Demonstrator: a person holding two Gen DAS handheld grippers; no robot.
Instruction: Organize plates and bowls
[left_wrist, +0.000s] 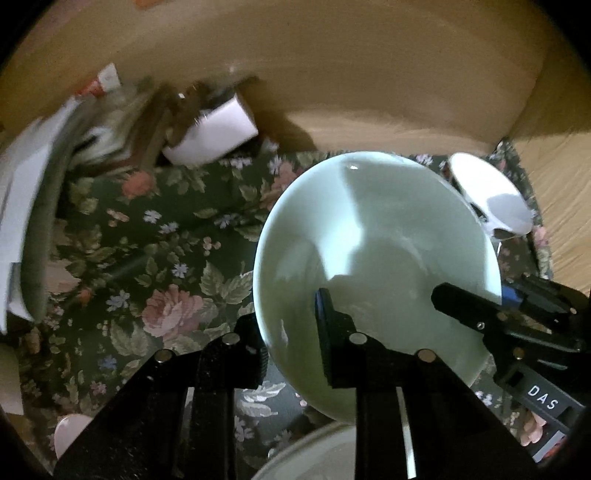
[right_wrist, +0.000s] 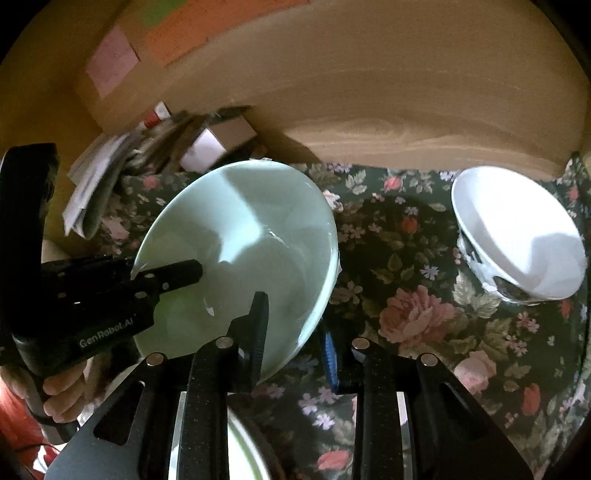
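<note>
A pale green bowl (left_wrist: 376, 266) is held tilted above the floral cloth. My left gripper (left_wrist: 291, 332) straddles its near rim, one finger inside the bowl and one outside. My right gripper (right_wrist: 295, 332) straddles the opposite rim of the same bowl (right_wrist: 236, 243), its left finger inside and its blue-padded right finger outside. Each gripper shows in the other's view: the right one (left_wrist: 480, 314) and the left one (right_wrist: 147, 284). A white bowl (right_wrist: 517, 236) stands on the cloth to the right; it also shows in the left wrist view (left_wrist: 491, 195).
A floral tablecloth (right_wrist: 406, 295) covers the table. A pile of papers, a white box (left_wrist: 218, 133) and other clutter sits at the back left. A wooden wall (right_wrist: 369, 92) runs behind. A pale plate rim (left_wrist: 314, 454) lies under the grippers.
</note>
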